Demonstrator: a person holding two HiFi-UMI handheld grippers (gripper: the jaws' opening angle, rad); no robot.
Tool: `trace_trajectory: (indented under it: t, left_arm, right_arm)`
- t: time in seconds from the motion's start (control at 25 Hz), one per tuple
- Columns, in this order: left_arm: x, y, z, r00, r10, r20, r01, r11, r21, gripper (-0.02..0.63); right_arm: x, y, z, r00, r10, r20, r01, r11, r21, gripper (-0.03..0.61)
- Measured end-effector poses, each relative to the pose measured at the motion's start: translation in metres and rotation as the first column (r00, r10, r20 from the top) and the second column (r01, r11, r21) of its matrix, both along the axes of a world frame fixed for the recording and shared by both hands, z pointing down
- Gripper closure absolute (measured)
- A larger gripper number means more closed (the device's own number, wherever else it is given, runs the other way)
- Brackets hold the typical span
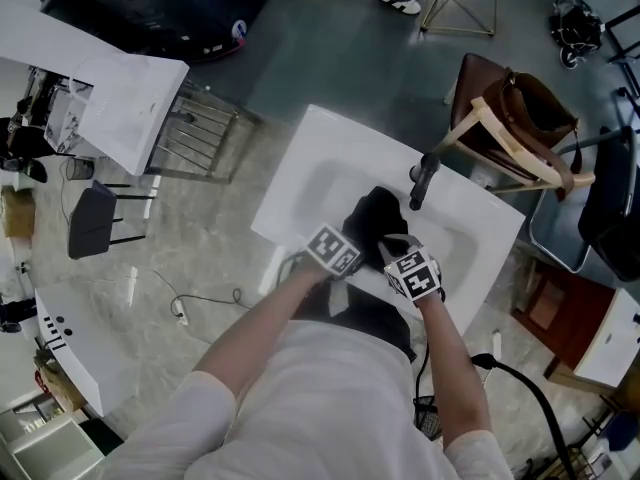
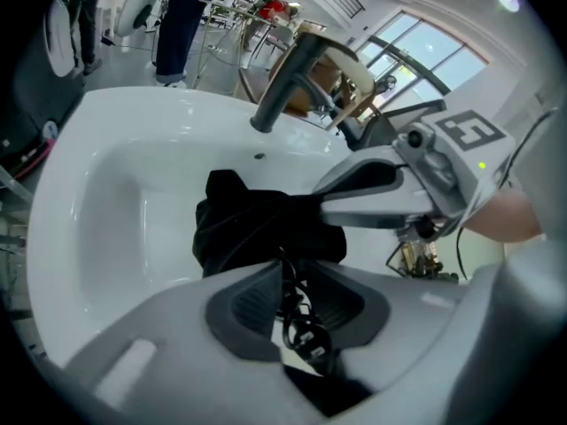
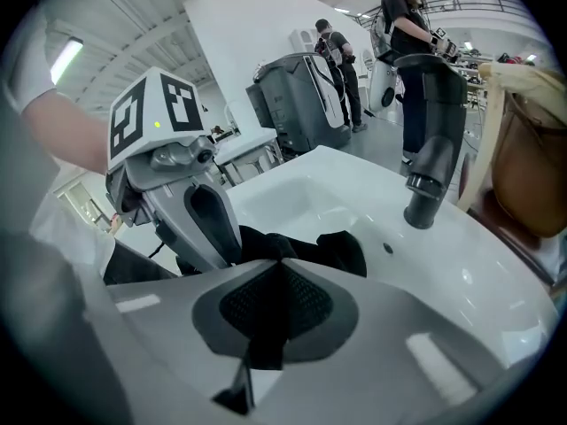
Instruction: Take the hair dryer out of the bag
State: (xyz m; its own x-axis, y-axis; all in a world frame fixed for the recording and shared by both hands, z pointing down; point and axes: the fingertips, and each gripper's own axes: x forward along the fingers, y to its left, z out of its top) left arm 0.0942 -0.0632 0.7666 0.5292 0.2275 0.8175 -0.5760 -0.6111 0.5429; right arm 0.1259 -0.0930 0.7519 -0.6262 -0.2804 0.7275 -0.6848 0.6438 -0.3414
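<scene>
A black bag (image 1: 372,216) lies crumpled in the white sink (image 1: 300,183), and no hair dryer shows outside it. My left gripper (image 2: 288,301) points down at the bag's near edge. Its jaws stand a little apart, and a black coiled cord (image 2: 301,328) hangs loosely between them. My right gripper (image 3: 276,306) is shut on a fold of the black bag (image 3: 332,251). In the head view the left gripper (image 1: 355,246) and the right gripper (image 1: 392,248) sit side by side over the bag's near end. What the bag holds is hidden.
A dark faucet (image 1: 423,180) stands on the sink's far rim, right of the bag. A brown handbag (image 1: 530,118) rests on a wooden chair behind the sink. A cable (image 1: 200,298) trails on the floor to the left. Two people (image 3: 403,25) stand far off.
</scene>
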Motion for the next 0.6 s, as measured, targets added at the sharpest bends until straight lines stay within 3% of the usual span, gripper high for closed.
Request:
trace_trajectory:
  t: [0.32,0.6]
  left_arm:
    - [0.005,-0.001,0.028,0.993,0.025,0.116,-0.014,0.996,-0.092,0.479]
    - [0.01,-0.006,0.05,0.977,0.068,0.2,-0.044,0.991,-0.125,0.431]
  right_arm:
    - [0.004,0.005,0.003,1.0,-0.004,-0.006,0.004,1.0,-0.007,0.566]
    - [0.008,0.001,0.007,1.0,-0.004,0.0,0.004,1.0,-0.018,0.566]
